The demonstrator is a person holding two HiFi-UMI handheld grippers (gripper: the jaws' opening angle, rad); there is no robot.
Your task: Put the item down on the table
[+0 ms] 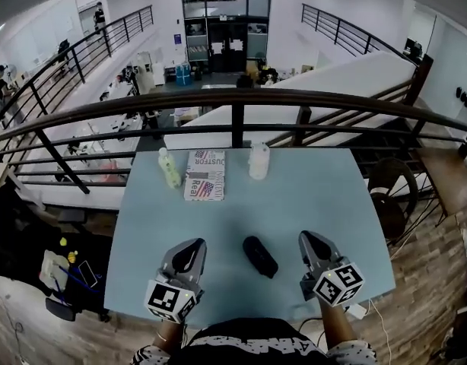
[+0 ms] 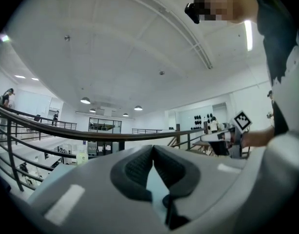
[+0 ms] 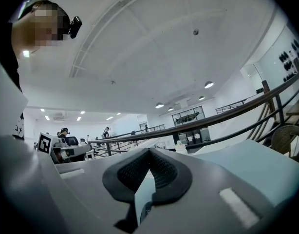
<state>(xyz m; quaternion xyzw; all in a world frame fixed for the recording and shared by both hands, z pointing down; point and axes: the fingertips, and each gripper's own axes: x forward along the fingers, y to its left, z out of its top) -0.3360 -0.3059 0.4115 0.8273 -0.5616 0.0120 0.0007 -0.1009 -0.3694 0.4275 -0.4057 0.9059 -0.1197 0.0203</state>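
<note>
**Inspector:** Head view first. What is on the pale blue rectangular desk (image 1: 325,204)?

**Assessor:** A black oblong rounded case (image 1: 260,256) lies flat near the front edge. It is between the left hand-held gripper (image 1: 194,245) and the right hand-held gripper (image 1: 309,239), touching neither and somewhat nearer the right one. Along the far edge stand a small yellow-green plastic bottle (image 1: 169,168), a flat printed carton with a flag pattern (image 1: 204,175) and a white plastic bottle (image 1: 258,161). A dark metal railing (image 1: 233,96) runs behind them.

**Inspector:** Left gripper view?

**Assessor:** The jaws are closed tip to tip with nothing between them. Only desk surface shows through the slit below the tips.

**Inspector:** Right gripper view?

**Assessor:** The same finding: the pads meet at the tips, and it is empty.

**Inspector:** Which step is in hand?

**Assessor:** I take the case to be the task's item. It rests on the desk under its own weight, so I judge the putting-down complete. The next move calls only for drawing both tools back clear, keeping the right one from nudging the case.
</note>
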